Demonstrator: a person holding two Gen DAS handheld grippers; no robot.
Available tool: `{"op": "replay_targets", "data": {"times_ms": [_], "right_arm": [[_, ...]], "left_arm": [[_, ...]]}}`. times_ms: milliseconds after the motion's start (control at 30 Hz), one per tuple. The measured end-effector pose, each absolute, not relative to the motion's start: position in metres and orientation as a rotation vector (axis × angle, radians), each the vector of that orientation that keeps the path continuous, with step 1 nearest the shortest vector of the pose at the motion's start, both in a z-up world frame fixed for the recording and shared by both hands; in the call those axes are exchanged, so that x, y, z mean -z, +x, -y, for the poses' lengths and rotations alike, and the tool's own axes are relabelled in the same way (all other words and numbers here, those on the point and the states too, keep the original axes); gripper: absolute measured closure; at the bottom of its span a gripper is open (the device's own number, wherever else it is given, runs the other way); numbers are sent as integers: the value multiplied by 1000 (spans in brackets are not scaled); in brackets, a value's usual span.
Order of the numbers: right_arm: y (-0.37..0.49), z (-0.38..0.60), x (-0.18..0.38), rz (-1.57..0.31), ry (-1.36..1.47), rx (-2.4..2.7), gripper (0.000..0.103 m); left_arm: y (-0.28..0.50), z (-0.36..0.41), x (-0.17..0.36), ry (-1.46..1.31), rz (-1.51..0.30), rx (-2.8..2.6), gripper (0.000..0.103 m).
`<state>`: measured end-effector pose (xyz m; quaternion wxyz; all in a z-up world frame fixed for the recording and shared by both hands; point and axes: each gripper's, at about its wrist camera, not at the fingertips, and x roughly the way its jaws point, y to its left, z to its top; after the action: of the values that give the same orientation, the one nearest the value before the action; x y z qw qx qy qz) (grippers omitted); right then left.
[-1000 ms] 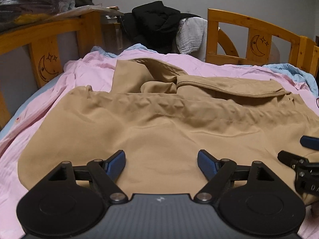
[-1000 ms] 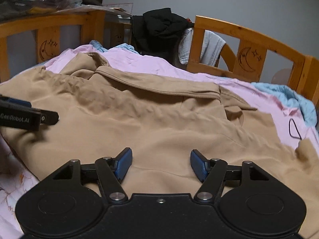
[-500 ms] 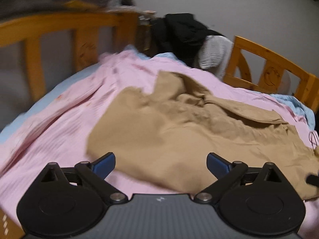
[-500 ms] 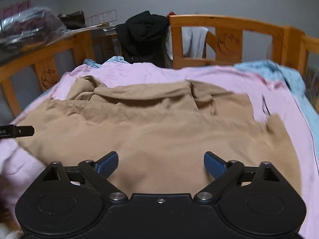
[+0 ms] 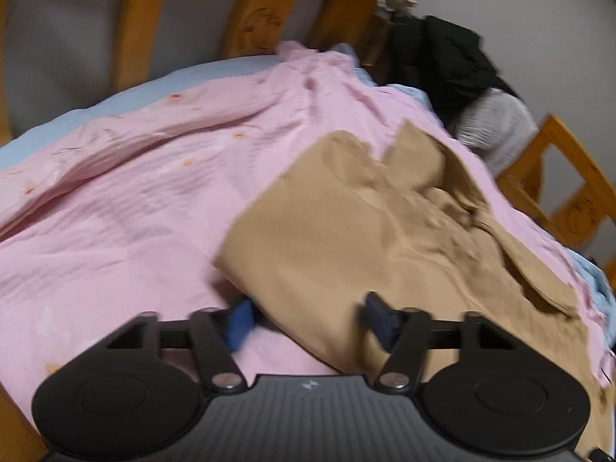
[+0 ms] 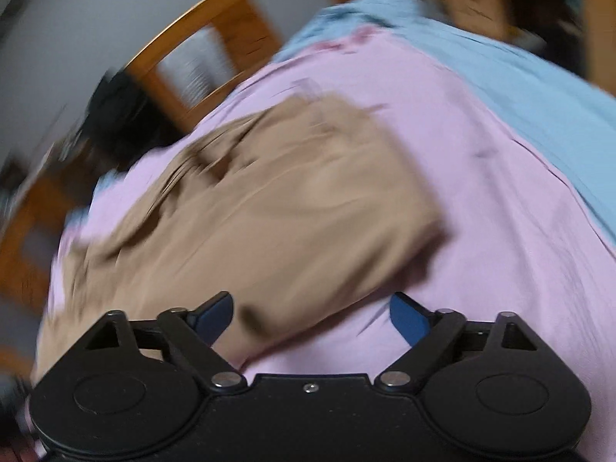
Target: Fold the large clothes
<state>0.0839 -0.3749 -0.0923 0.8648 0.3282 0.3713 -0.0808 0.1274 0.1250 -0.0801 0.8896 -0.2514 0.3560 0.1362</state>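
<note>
A large tan garment (image 5: 346, 238) lies spread on a pink blanket (image 5: 127, 208). In the left wrist view my left gripper (image 5: 308, 323) is at the garment's near left corner. The cloth's edge runs between its blue fingertips (image 5: 240, 321), the jaws are closing, and the pads stand apart from the cloth. The right wrist view is blurred. There the garment (image 6: 269, 208) has its near right edge between the fingers of my right gripper (image 6: 312, 317). Those jaws are wide and closing slightly, and no pad presses on the fabric.
A wooden bed rail (image 5: 269, 11) with carved panels rings the bed. A black clothes heap (image 5: 442, 61) and a grey-white cloth (image 5: 496, 123) hang over the far rail. A light blue sheet (image 6: 519, 77) shows beyond the pink blanket.
Both grippers have swung apart, the left to the garment's left corner and the right to its right edge, and both views have rolled. The left jaws widened, then narrowed.
</note>
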Motion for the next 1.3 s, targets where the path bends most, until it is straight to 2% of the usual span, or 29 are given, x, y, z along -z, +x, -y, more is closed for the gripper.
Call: {"op": "replay_targets", "data": {"times_ms": [67, 133, 167, 200, 233, 267, 300, 400, 533, 667, 700, 733, 800, 833, 900, 933, 1000, 1067, 1167, 1200, 1233, 1267, 1300], "right_arm": [[83, 392, 100, -735, 799, 229, 27], [82, 400, 101, -703, 836, 274, 39], [81, 403, 99, -693, 835, 290, 44], [79, 404, 98, -680, 830, 310, 63], [76, 405, 97, -673, 824, 333, 80], [73, 407, 95, -664, 830, 341, 84], [71, 407, 93, -657, 838, 342, 95], [62, 401, 75, -645, 769, 350, 100], [43, 405, 55, -640, 785, 359, 100], [37, 397, 54, -684, 699, 342, 99], [37, 394, 56, -701, 656, 340, 93], [39, 391, 57, -714, 619, 359, 81], [40, 386, 56, -711, 545, 411, 69], [41, 381, 53, -693, 485, 431, 65], [43, 369, 47, -642, 365, 438, 60], [45, 357, 43, -604, 276, 433, 54], [51, 330, 40, -535, 107, 362, 50], [61, 307, 41, -499, 25, 232, 49], [82, 268, 51, -497, -44, 1, 48], [88, 255, 56, -504, -72, -61, 48], [95, 242, 62, -509, -107, -114, 49], [100, 231, 68, -512, -137, -152, 50], [105, 221, 73, -519, -159, -184, 52]], "left_arm": [[130, -130, 80, -556, -748, -311, 56], [131, -134, 77, -577, -741, -320, 75], [132, -134, 73, -564, -743, -327, 81], [132, -134, 70, -554, -734, -329, 95], [130, -134, 66, -553, -713, -322, 101], [128, -134, 63, -557, -698, -320, 101], [125, -132, 59, -566, -683, -320, 102], [114, -133, 46, -598, -641, -311, 102], [93, -144, 32, -645, -624, -312, 102], [84, -151, 42, -622, -644, -287, 102], [85, -152, 46, -616, -655, -278, 102], [85, -153, 49, -613, -664, -273, 102], [85, -155, 56, -630, -658, -265, 92], [85, -156, 60, -650, -660, -250, 79], [84, -154, 67, -668, -668, -233, 61], [83, -152, 71, -667, -672, -234, 58], [85, -145, 77, -653, -685, -222, 54], [87, -140, 80, -623, -675, -225, 51], [94, -140, 81, -608, -664, -266, 51], [97, -142, 82, -617, -663, -284, 64], [99, -144, 81, -618, -662, -298, 80], [100, -144, 78, -608, -656, -312, 86], [100, -143, 74, -595, -640, -314, 97]]}}
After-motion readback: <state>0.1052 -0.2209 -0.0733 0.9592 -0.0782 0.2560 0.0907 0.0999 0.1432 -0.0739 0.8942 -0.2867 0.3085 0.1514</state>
